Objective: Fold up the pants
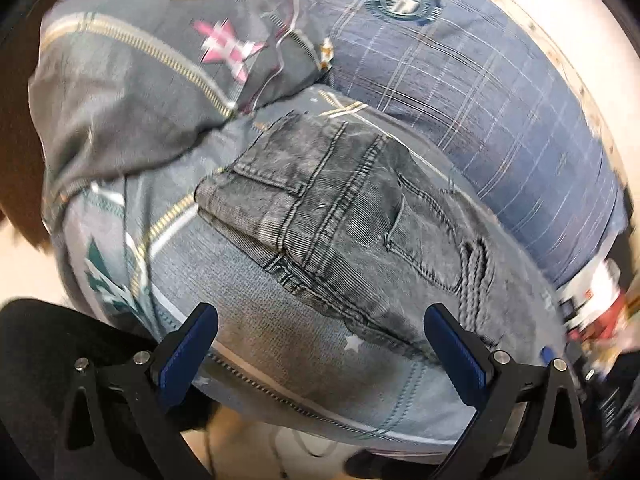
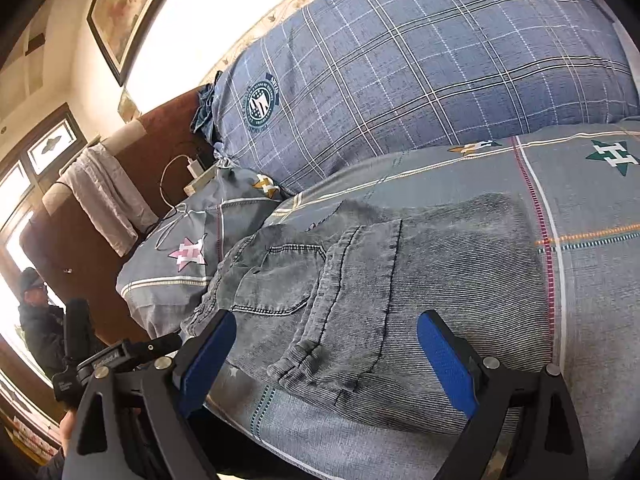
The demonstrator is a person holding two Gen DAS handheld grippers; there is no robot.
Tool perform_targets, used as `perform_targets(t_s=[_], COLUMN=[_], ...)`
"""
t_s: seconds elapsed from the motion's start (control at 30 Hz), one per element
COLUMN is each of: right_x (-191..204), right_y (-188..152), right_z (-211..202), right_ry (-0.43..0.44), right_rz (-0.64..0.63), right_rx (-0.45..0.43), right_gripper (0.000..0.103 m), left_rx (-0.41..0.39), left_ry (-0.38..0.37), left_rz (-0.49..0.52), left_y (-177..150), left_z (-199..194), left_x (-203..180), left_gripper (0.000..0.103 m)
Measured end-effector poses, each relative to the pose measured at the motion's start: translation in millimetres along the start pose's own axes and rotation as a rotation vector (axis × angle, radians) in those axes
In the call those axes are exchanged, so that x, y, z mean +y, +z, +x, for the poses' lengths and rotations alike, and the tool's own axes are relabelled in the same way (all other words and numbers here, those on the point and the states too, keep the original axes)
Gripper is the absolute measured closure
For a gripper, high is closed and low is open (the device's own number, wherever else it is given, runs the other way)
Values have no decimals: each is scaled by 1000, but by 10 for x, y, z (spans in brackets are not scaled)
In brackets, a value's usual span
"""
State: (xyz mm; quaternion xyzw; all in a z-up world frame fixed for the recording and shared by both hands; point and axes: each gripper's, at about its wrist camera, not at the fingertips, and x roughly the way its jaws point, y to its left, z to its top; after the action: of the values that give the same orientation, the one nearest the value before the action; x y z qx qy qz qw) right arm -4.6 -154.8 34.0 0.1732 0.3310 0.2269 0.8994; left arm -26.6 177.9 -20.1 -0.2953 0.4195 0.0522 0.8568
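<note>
On the bed, over a grey sheet (image 2: 592, 216) printed with stars and stitched stripes, the folded grey jeans (image 2: 400, 276) lie flat in a compact bundle, back pocket up. A big blue plaid pillow (image 2: 420, 80) sits just behind them, with a smaller grey star pillow (image 2: 176, 264) beside it. Both the left gripper (image 1: 320, 344) and right gripper (image 2: 324, 360) hang over the near edge, blue pads spread wide, holding nothing. There's a brown headboard (image 2: 160, 136), a framed picture (image 2: 120, 8), and a white cloth (image 2: 104, 200) draped nearby.
</note>
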Motion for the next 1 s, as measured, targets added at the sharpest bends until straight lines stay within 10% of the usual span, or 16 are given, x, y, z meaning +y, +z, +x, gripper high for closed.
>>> perform_targets(t_s=[0.43,1.0], right_x=[160,116], right_y=[-53,-74], right_z=[95,169], right_ry=[-47,-64], right_rz=[-68,-65], right_rx=[4,17], right_gripper=[9,9], left_rx=[101,70], left_ry=[-329,-385], left_rz=[-393,-526], left_y=[353,602], left_z=[515,750], left_x=[575,744], left_gripper=[1,14])
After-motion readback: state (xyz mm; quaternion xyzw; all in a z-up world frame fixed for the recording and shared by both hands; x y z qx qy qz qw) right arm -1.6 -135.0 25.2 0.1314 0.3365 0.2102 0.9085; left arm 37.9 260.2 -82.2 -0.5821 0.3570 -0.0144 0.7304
